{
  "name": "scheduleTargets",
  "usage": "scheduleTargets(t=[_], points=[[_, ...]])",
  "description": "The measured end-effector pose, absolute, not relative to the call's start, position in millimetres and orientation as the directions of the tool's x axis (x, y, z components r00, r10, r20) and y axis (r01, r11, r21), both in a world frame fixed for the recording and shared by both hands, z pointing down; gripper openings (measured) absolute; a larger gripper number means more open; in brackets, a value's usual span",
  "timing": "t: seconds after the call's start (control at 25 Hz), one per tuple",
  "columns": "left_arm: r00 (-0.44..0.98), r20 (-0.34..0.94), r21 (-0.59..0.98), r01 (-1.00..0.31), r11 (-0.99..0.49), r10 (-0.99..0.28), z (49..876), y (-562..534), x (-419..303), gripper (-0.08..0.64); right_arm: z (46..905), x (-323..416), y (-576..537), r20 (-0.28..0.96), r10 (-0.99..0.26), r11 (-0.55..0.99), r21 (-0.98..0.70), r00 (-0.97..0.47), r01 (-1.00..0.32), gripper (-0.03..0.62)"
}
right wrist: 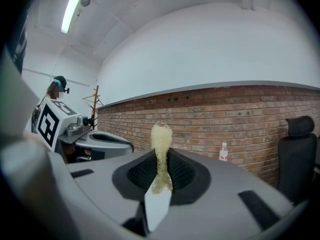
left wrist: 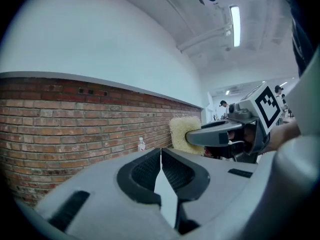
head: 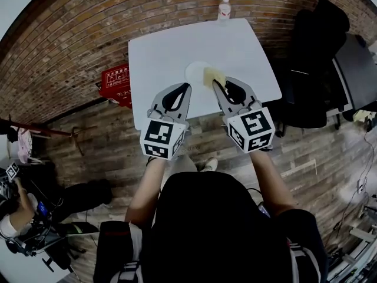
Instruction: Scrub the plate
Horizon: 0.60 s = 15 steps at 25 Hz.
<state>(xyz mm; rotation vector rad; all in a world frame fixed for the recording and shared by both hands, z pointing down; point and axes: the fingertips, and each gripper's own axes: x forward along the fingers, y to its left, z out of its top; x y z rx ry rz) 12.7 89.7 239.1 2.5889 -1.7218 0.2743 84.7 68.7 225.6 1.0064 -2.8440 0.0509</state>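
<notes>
Bright, even light; fisheye-warped, vignetted edges.

A white counter (head: pixel 171 52) is seen close to a brick wall (head: pixel 76 40), and there, at its far edge near the far right corner, a clear bottle (head: pixel 224 9) with a red label is stood upright. Off the left edge, a red box (head: pixel 116 84) with white print is set on the wooden floor (head: pixel 318 158). Black chairs (head: pixel 321 63) are grouped off the right edge. Well apart from the near left corner, a person (head: pixel 17 211) is caught among dark gear. Overhead, a lit strip light (left wrist: pixel 235 19) is picked out on the ceiling.
</notes>
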Motion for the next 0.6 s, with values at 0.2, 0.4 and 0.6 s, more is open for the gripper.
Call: scheduleTargets(t=[0.2, 0.4, 0.6], points=[[0.365, 0.14, -0.109, -0.918, -0.381, -0.92, 232.2, 84.2, 4.2, 0.025, 224.9, 75.9, 64.4, 0.132, -0.625, 0.778, 0.019, -0.769, -0.628, 0.055], [0.384, 0.149, -0.093, -0.912, -0.399, -0.911, 233.8, 82.6, -8.1, 0.025, 220.4, 56.0, 65.6, 0.14, -0.631, 0.776, 0.12, -0.763, -0.62, 0.055], [0.395, 0.137, -0.065, -0.912, -0.406, -0.909, 226.8, 79.8, -25.3, 0.025, 216.1, 36.8, 67.0, 0.132, -0.633, 0.774, 0.096, -0.763, -0.626, 0.055]])
